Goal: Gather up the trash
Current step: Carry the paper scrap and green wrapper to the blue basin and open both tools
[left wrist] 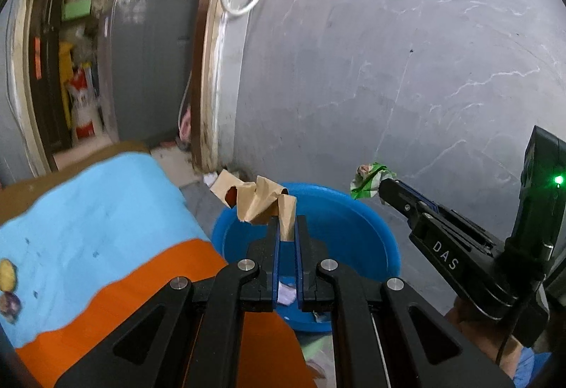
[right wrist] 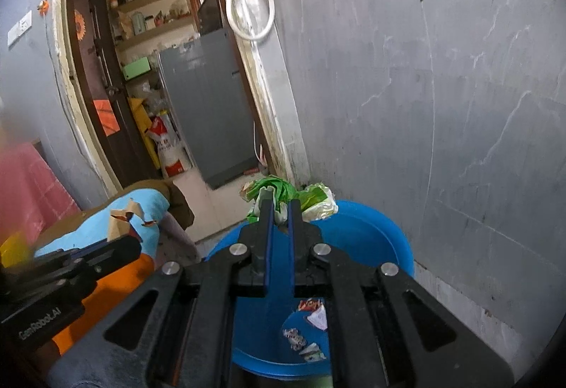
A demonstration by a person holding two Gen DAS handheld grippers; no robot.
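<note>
Brown paper, crumpled and creased, sits pinched in the left claw (left wrist: pixel 287 223) in the left wrist view; the blue pads are clamped tight on one flap of the brown paper scrap (left wrist: pixel 260 202), so the rest hangs forward, free of the fingers. It hangs over the near rim of the blue basin (left wrist: pixel 353 211), which stands on the floor against the grey wall (left wrist: pixel 389 52), presumably placed there as the bin for the trash. A few small scraps already lie on the basin's bottom. Off to the right, the right claw (left wrist: pixel 383 191) holds a green and white wrapper (left wrist: pixel 369 181) at its tip, above the basin's far side. A bed with a blue and orange cover (left wrist: pixel 88 229) lies to the left. In the right wrist view, the right claw (right wrist: pixel 280 211) grips the green and white wrapper (right wrist: pixel 283 193) between its pads, jaws only partly closed because the wad is bulky. The blue basin (right wrist: pixel 371 236) lies directly below and ahead, scraps (right wrist: pixel 307 328) visible inside. The left claw (right wrist: pixel 123 243) shows at lower left with the brown paper scrap (right wrist: pixel 122 216). Both pieces look poised for release into the basin.
</note>
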